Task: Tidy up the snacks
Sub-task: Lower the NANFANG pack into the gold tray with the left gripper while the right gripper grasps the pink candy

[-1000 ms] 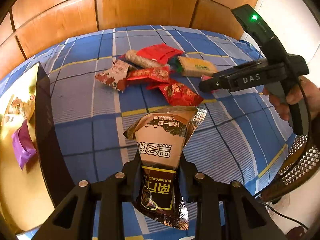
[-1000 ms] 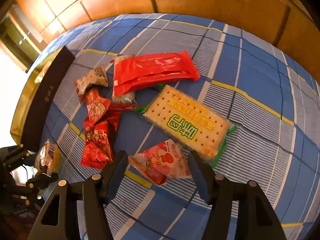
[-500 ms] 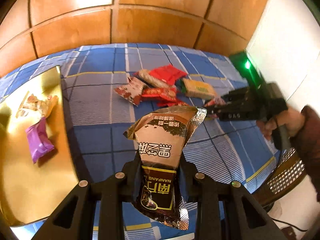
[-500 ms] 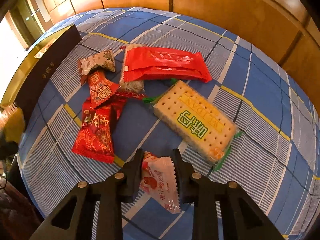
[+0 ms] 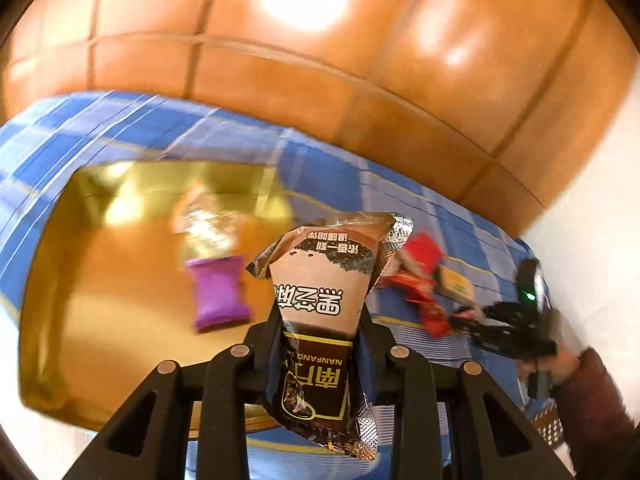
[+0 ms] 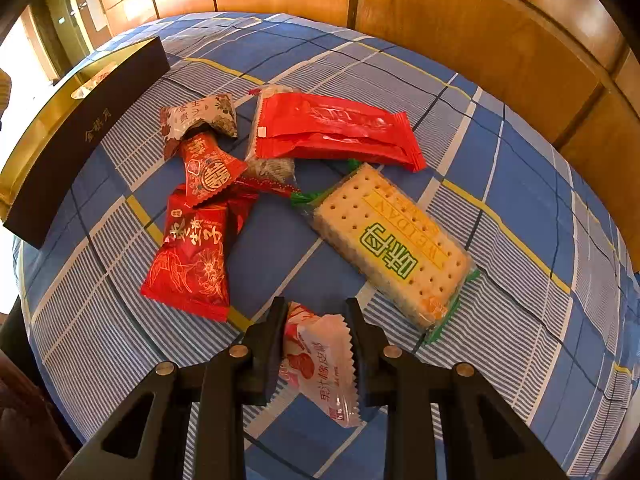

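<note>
My left gripper is shut on a brown snack packet and holds it in the air beside the gold tray. A purple packet and a clear-wrapped snack lie in that tray. My right gripper is shut on a small pink-and-white candy packet just above the blue checked cloth. Beyond it lie a cracker pack, a long red packet, a red pouch, a small red candy and a patterned candy.
The dark side of the tray's box stands at the left of the cloth in the right wrist view. Orange wooden panels wall the far side. In the left wrist view a sleeve and hand hold the other gripper at the right.
My left gripper has risen and swung left with the brown packet, bringing the gold tray under its view. The right jaws closed on the pink-and-white candy packet and have stayed there.
</note>
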`<state>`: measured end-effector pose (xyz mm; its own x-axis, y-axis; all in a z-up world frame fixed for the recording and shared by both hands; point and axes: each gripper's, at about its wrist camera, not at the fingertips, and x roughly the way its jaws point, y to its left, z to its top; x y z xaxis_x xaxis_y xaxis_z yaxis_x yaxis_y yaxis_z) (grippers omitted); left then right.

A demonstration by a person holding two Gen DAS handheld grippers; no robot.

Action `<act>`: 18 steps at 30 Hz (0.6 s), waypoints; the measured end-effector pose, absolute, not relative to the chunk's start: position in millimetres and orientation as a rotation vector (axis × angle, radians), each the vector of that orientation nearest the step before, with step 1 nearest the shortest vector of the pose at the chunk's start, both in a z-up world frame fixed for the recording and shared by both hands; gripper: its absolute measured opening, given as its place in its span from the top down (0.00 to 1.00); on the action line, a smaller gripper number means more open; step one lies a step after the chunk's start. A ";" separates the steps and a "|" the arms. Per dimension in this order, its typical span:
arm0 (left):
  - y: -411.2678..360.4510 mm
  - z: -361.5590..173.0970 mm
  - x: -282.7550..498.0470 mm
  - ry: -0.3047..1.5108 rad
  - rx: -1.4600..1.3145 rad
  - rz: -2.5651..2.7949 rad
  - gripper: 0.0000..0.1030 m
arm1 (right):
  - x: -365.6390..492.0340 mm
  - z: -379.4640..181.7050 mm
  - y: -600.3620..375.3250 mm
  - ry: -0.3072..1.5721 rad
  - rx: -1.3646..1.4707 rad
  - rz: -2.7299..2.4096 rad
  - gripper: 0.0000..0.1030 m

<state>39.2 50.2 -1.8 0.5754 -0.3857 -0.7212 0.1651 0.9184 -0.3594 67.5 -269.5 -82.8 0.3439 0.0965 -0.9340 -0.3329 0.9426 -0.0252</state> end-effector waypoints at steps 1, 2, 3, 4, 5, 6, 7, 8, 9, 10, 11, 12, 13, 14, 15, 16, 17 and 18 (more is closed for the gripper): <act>61.2 -6.1 39.7 0.913 -0.280 -0.296 0.70 | 67.9 -82.9 -269.4 1.190 -0.227 0.282 0.73; 68.1 -9.9 41.2 0.920 -0.289 -0.275 0.70 | 67.8 -83.0 -269.1 1.189 -0.229 0.282 0.73; 74.0 -14.1 42.6 0.929 -0.300 -0.260 0.70 | 68.1 -83.2 -269.3 1.189 -0.231 0.283 0.73; 80.3 -20.2 43.4 0.943 -0.316 -0.244 0.70 | 68.0 -83.6 -268.8 1.188 -0.232 0.283 0.73; 82.3 -24.2 43.3 0.951 -0.326 -0.236 0.70 | 67.8 -84.0 -268.0 1.188 -0.232 0.283 0.73; 82.2 -28.2 43.8 0.959 -0.332 -0.230 0.70 | 67.9 -84.2 -268.0 1.187 -0.232 0.283 0.73; 81.5 -32.6 45.4 0.967 -0.338 -0.229 0.70 | 67.9 -84.4 -268.0 1.187 -0.232 0.283 0.73; 79.6 -35.4 46.0 0.973 -0.342 -0.230 0.70 | 68.1 -84.6 -268.2 1.187 -0.231 0.283 0.73; 78.7 -39.0 48.2 0.983 -0.349 -0.227 0.70 | 67.9 -84.8 -267.8 1.188 -0.230 0.284 0.73; 79.1 -43.2 49.6 0.992 -0.351 -0.223 0.69 | 67.1 -82.4 -269.1 1.188 -0.230 0.284 0.73; 77.5 -46.4 51.8 0.995 -0.346 -0.218 0.69 | 67.4 -82.5 -269.3 1.188 -0.229 0.284 0.73; 76.1 -49.2 54.7 0.996 -0.342 -0.208 0.68 | 67.5 -82.5 -269.2 1.189 -0.229 0.284 0.73; 74.6 -53.2 57.9 1.006 -0.340 -0.194 0.62 | 67.8 -82.7 -269.3 1.189 -0.229 0.285 0.73; 74.8 -56.9 59.5 1.011 -0.343 -0.193 0.58 | 67.6 -82.5 -269.4 1.189 -0.227 0.285 0.73; 74.4 -59.2 60.7 1.009 -0.350 -0.191 0.54 | 67.4 -82.4 -269.0 1.190 -0.225 0.284 0.73; 74.0 -61.1 61.5 1.009 -0.348 -0.185 0.54 | 68.4 -82.8 -270.0 1.190 -0.225 0.285 0.72; 72.7 -62.8 61.3 1.012 -0.332 -0.177 0.54 | 68.6 -82.8 -270.1 1.190 -0.225 0.285 0.72; 71.9 -63.3 60.8 1.012 -0.319 -0.172 0.54 | 68.6 -82.8 -270.0 1.190 -0.224 0.285 0.72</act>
<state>60.8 71.9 -63.3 0.5217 -0.2877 -0.8031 -0.0055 0.9403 -0.3404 68.6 -270.0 -82.8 0.3429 0.0997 -0.9341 -0.3337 0.9424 -0.0219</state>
